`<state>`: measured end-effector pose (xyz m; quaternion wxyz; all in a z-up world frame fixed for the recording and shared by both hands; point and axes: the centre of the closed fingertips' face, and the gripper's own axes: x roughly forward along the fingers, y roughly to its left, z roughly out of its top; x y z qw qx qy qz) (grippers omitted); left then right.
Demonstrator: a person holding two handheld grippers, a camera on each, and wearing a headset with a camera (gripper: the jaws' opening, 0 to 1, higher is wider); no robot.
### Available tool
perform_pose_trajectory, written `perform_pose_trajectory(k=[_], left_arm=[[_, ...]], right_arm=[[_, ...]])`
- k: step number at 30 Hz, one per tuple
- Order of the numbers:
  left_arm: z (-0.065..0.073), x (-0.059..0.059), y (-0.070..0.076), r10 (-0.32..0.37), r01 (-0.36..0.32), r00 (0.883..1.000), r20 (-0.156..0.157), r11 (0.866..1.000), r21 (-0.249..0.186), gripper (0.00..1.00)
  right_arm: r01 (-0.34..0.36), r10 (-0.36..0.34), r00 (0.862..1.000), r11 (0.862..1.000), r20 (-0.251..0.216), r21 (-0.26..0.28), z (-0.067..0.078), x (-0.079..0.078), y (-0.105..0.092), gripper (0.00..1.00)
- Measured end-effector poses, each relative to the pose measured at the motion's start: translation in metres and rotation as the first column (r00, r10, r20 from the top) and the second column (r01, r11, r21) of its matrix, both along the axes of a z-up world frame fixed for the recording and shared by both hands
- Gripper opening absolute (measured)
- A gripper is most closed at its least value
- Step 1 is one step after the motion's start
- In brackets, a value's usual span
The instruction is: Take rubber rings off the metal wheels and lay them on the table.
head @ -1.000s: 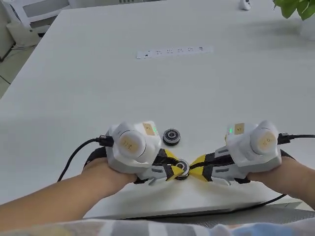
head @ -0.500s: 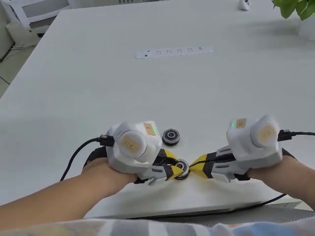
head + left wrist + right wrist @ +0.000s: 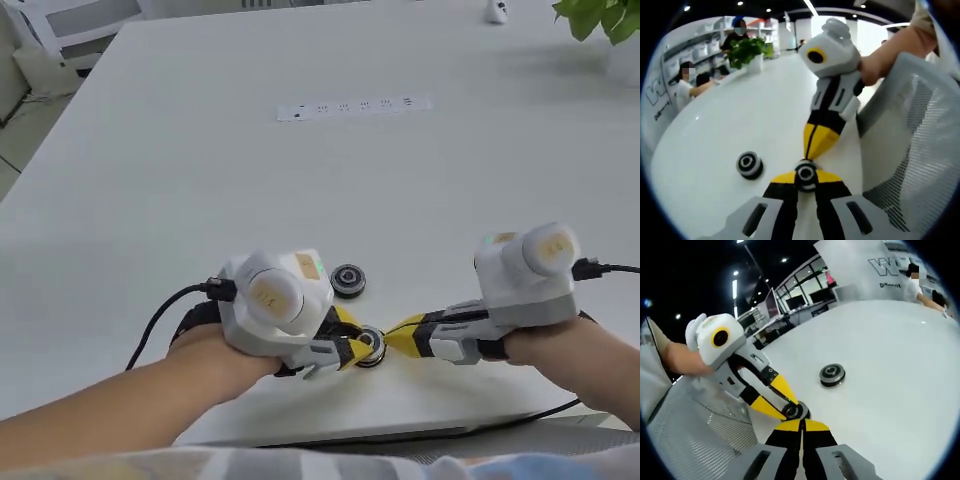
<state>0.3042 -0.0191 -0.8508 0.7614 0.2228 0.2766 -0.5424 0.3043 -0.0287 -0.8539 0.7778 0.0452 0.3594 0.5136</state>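
- the left claw [image 3: 352,348] is shut tight on a small wheel [image 3: 806,174]. the wheel sits right between its two yellow tips, low and close to the person, just over the near edge of the table [image 3: 200,180].
- the right claw [image 3: 398,338] comes in from the other side. its two tips are pressed together, with no gap to see, and they touch the rim of that same wheel.
- the wheel has a dark ring [image 3: 798,171] round it. i cannot tell if the right claw has a bit of the ring pinched or just pokes at it.
- so the two claws meet nose to nose, with the wheel in the middle.
- a second wheel [image 3: 347,279] lies flat on the table, just past the left claw and apart from both claws. nothing touches it.
- far up the table lies a white power strip [image 3: 355,104], and a green plant [image 3: 598,15] is in the far corner.
- since a second ago, the right claw's white body has lifted and rolled back, so it stands higher and its top faces up more. its tips have stayed at the wheel.
- the left claw has hardly moved and keeps its hold.
- the second wheel is in the same spot as before.
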Motion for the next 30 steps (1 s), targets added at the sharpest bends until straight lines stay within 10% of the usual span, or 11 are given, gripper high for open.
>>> perform_pose_trajectory(k=[12, 30], left_arm=[[-0.0001, 0.0001, 0.0000, 0.010, -0.010, 1.000, 0.002, 1.000, 0.005, 0.12], [-0.0011, -0.0010, 0.0004, 0.010, -0.010, 1.000, 0.002, 1.000, 0.018, 0.12]], right_arm=[[0.056, -0.049, 0.994, 0.996, -0.099, 0.071, 0.0070, -0.0062, 0.0034, 0.00], [0.048, -0.037, 0.992, 0.994, -0.119, 0.097, 0.0082, -0.0068, 0.0068, 0.00]])
